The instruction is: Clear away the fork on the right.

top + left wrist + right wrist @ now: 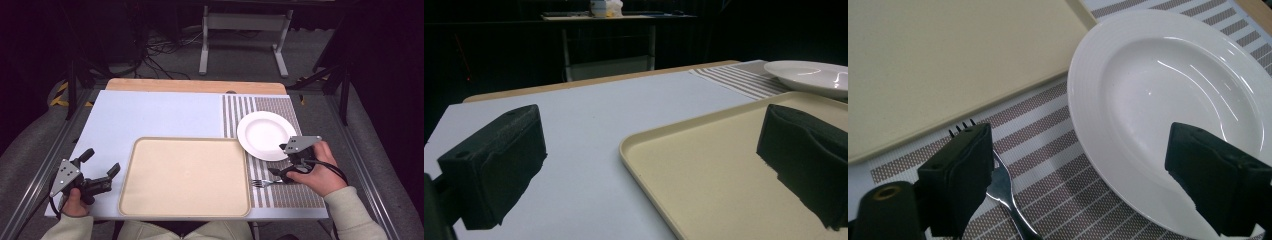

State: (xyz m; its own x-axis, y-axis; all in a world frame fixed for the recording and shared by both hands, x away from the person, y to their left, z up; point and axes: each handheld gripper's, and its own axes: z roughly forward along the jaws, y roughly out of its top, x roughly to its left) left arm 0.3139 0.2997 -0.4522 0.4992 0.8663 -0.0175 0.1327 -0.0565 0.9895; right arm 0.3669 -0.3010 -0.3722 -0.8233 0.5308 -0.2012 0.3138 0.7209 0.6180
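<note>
A beige tray (185, 175) lies at the table's front centre with nothing on it. To its right, a white plate (266, 135) rests on a striped placemat (295, 192), and a metal fork (262, 183) lies on the mat in front of the plate. My right gripper (278, 160) is open over the plate's near rim. In the right gripper view, one jaw hangs over the fork (1003, 190) and the other over the plate (1173, 100). My left gripper (102, 161) stands open and holds nothing, left of the tray, whose rim (639, 140) shows between its jaws.
A pale blue sheet (150, 117) covers the table, with a wooden strip (195, 86) along the far edge. Metal rails run down both sides. Beyond the table are a white stand (245, 30) and cables on the floor.
</note>
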